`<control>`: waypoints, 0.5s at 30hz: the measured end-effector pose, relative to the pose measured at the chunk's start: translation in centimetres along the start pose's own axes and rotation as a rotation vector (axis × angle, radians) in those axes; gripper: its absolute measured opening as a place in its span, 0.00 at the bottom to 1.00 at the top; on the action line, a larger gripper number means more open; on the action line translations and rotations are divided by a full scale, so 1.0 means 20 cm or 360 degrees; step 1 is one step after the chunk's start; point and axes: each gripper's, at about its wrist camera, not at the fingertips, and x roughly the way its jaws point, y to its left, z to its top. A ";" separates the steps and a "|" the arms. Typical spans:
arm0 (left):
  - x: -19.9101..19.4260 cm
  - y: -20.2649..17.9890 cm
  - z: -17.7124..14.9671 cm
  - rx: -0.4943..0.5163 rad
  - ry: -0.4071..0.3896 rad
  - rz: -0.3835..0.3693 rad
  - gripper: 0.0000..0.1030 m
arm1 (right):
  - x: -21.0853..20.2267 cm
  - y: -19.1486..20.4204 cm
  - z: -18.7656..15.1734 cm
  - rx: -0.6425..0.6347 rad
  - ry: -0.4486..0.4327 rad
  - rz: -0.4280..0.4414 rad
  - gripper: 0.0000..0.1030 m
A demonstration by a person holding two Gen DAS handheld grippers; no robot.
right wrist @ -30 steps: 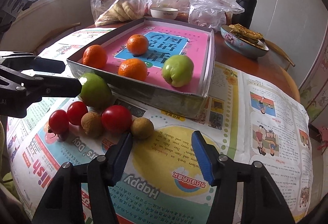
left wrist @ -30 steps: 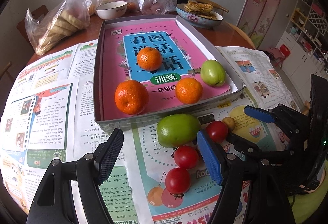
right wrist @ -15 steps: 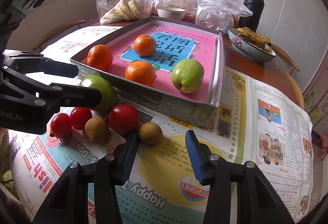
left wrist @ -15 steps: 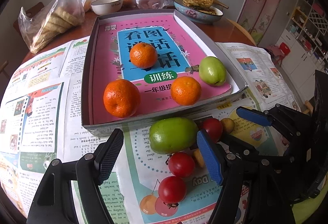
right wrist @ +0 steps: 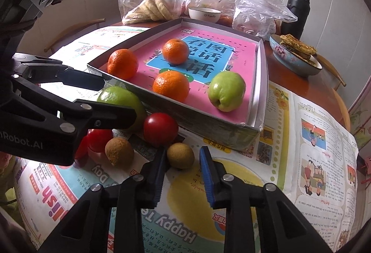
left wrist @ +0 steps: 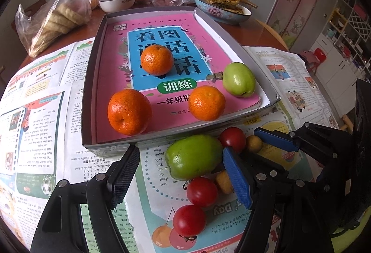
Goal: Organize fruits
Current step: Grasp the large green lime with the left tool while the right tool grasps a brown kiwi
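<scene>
We see the right gripper (right wrist: 182,166) low over the newspaper-covered worktop (right wrist: 313,137), its jaws having just been closing around a small brown fruit (right wrist: 180,155) that sits between them; the near pad looks to be against the fruit's side, but on the far side a sliver of paper still shows, so we read no firm pinch yet. The left gripper (left wrist: 180,174) hangs beside it with its jaws spread wide, the large green fruit (left wrist: 193,156) lying between them and untouched by the pads as far as we can tell. Around that green fruit lie three red tomatoes (left wrist: 201,191) and a second brown fruit (right wrist: 119,151), all loose on the newspaper just in front of the tray. The grey tray (left wrist: 91,90) holds a pink book (left wrist: 160,28), and on it rest three oranges (left wrist: 129,111) and a green apple (left wrist: 238,82), each apart from the others. Behind the tray stand plastic bags (right wrist: 257,9), a white bowl (right wrist: 204,14), a dish of flatbread (right wrist: 296,56) and a dark flask (right wrist: 295,14).
</scene>
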 end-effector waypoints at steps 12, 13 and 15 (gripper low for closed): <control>0.03 0.02 0.00 -0.0039 0.0026 -0.0044 0.73 | 0.01 0.00 0.00 0.0010 -0.0005 0.0023 0.24; 0.03 0.02 0.00 -0.0042 0.0027 -0.0047 0.73 | 0.01 0.00 0.00 0.0014 -0.0005 0.0025 0.24; 0.04 0.02 0.00 -0.0045 0.0033 -0.0056 0.73 | 0.00 -0.01 -0.01 0.0024 -0.0006 0.0027 0.24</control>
